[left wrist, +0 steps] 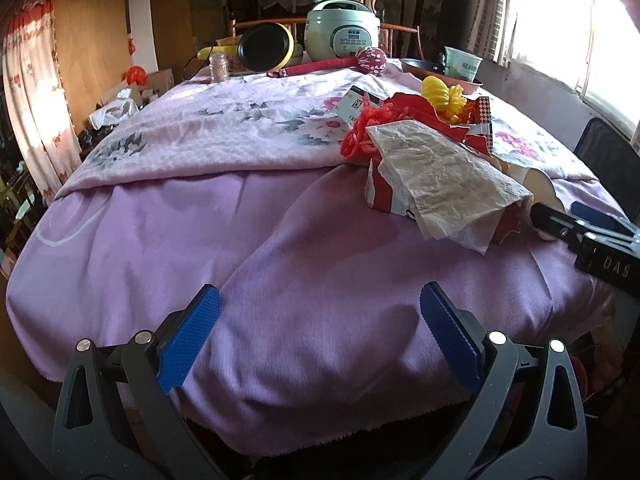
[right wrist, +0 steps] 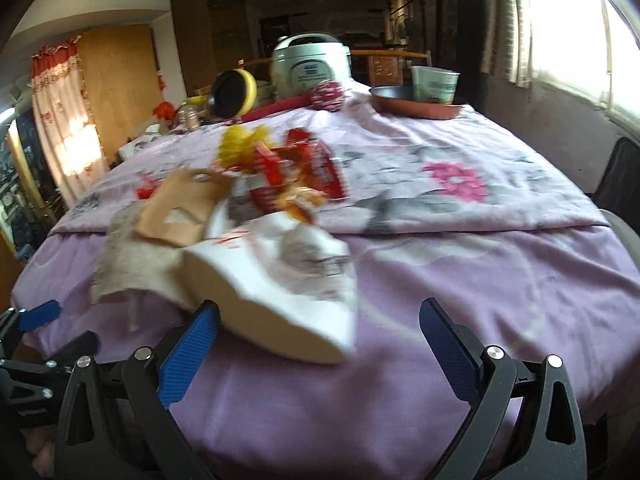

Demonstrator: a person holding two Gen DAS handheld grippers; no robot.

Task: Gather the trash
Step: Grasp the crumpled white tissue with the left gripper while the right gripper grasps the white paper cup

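Trash pile (left wrist: 424, 148) fronts rice cooker (left wrist: 342, 30), pan (left wrist: 267, 48), bowl (left wrist: 462, 65).

Both low, facing shared tablecloth (left wrist: 280, 220)

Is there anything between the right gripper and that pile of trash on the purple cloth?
Nothing visible. The right gripper is open, and the white torn paper at the near edge of the trash pile lies directly ahead of its fingers, with only bare purple cloth around.
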